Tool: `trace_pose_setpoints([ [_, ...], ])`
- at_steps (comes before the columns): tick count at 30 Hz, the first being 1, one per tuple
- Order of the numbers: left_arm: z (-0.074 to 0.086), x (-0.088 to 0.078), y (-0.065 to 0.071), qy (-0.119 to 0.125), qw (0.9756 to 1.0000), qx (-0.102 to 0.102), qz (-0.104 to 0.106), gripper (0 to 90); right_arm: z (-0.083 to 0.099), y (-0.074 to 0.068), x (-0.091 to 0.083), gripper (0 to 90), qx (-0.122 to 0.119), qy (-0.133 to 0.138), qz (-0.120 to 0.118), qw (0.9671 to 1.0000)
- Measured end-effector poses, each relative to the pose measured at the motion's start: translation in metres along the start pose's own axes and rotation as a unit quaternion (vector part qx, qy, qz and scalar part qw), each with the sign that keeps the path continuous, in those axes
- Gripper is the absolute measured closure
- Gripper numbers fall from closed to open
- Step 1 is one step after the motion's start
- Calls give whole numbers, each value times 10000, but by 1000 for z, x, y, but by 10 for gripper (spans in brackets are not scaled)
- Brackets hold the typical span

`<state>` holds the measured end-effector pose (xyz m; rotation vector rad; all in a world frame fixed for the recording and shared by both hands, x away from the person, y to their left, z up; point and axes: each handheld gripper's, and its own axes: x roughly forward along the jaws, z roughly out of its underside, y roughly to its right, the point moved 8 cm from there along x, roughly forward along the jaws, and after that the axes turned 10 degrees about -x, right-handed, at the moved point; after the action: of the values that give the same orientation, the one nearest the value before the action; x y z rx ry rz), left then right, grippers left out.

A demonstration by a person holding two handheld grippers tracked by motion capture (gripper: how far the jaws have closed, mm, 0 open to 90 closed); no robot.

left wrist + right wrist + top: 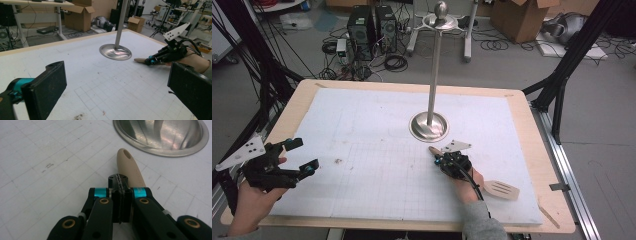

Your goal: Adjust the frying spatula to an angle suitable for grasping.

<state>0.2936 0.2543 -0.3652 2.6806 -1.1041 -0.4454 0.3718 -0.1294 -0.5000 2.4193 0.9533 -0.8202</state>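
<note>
White gridded matting covers the table (542,165), with cables and boxes on the floor beyond. One wooden slotted spatula (501,189) lies at the near right, its long axis running from the slotted blade, near right, up-left to a holed handle tip just short of the single steel stand (428,125). The right gripper (121,195) is clamped tight on that handle (blade behind the hand). The left gripper (298,156), gaping and empty, hovers well apart at the left edge.

One spatula (492,186), one metal stand (429,125), two tongs, perhaps two computer towers (372,27)
</note>
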Motion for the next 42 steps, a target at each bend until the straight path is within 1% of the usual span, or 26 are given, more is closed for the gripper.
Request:
trace_pose_setpoints([
  [4,0,-3,0,31,10000,-3,-21,26,0,3,1,900,7,-17,50,10000],
  [11,0,-6,-2,52,10000,-31,-60,26,1,10,1,900,116,-48,187,9997],
  [21,1,-8,-2,55,10000,-35,-68,27,6,24,-1,900,386,-96,435,9983],
  [28,0,-9,-2,74,9999,-40,-65,27,11,34,-5,900,581,-85,513,9970],
  [30,0,-9,-2,67,9999,-36,-65,27,13,37,-7,900,674,-79,543,9962],
  [31,1,-9,-2,65,9999,-40,-68,27,14,39,-7,900,668,-73,556,9962],
  [36,2,-8,-2,42,10000,-38,-53,27,19,46,-11,900,842,-64,595,9946],
  [39,0,-8,0,90,9999,46,-33,27,21,49,-12,900,874,-51,606,9943],
  [42,-2,-9,3,123,9999,70,-3,27,21,48,-12,900,893,-79,655,9938],
])
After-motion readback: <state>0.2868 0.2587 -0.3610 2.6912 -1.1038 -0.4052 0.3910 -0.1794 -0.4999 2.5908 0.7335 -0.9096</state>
